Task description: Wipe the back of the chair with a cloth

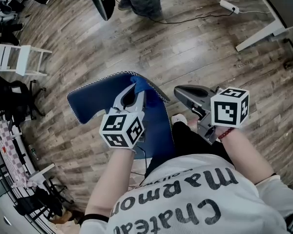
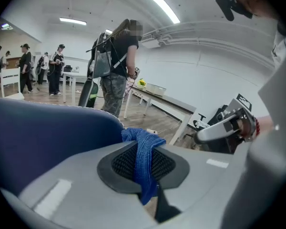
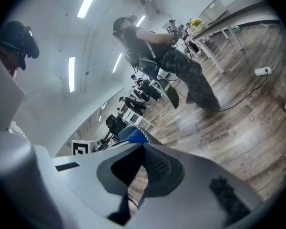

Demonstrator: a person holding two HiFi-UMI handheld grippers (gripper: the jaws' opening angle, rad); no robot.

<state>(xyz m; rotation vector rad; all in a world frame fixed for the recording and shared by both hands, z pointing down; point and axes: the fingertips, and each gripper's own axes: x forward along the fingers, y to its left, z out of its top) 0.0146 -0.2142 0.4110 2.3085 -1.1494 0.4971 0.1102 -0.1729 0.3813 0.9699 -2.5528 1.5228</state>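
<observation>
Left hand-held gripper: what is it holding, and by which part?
The left hand-held gripper pinches the blue cloth by a bunched fold between its jaws; a short tail hangs below.

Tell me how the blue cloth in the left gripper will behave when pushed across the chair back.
Probably floppy: the cloth bunches and droops where the left gripper pinches it. Likely light, since it hangs from one pinch. It may drag and fold on the stitched chair back.
</observation>
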